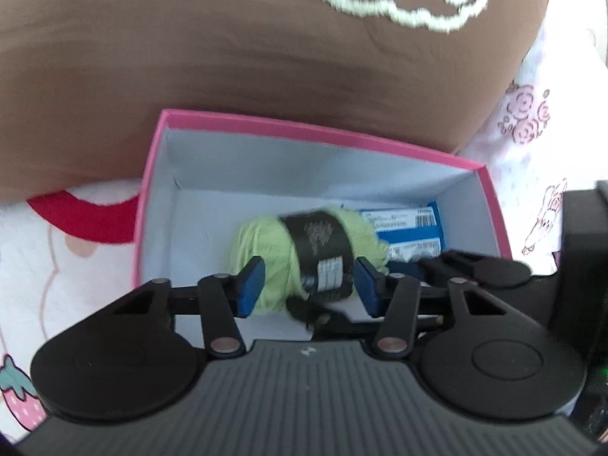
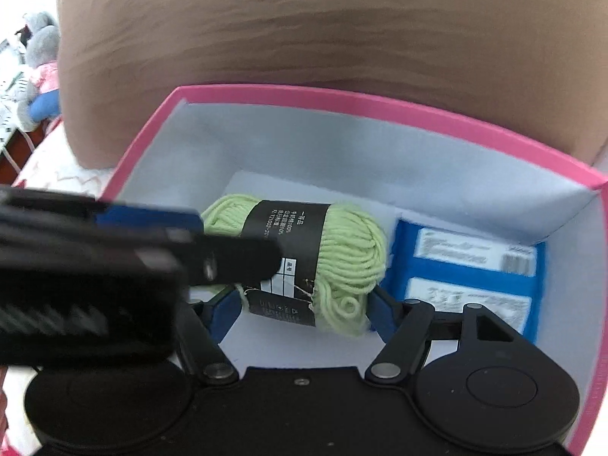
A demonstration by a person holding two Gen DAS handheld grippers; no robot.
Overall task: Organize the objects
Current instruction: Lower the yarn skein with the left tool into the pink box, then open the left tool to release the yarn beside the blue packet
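A light green yarn skein (image 1: 273,243) (image 2: 353,250) with a black paper band lies inside a pink box (image 1: 304,129) (image 2: 342,98) with a white lining. My left gripper (image 1: 308,287) reaches into the box, its blue pads pressing on the skein's sides. In the right wrist view it comes in from the left, across the skein's left part. My right gripper (image 2: 304,315) has its blue pads against the skein's two ends. Its black fingers (image 1: 478,266) show at the right of the left wrist view. A blue packet (image 1: 410,228) (image 2: 467,266) with white labels lies flat beside the skein.
A large brown cushion (image 1: 228,57) (image 2: 304,19) with white embroidered outlines rises right behind the box. The box stands on a white printed sheet (image 1: 532,121). A grey plush toy (image 2: 41,64) sits far off at the left.
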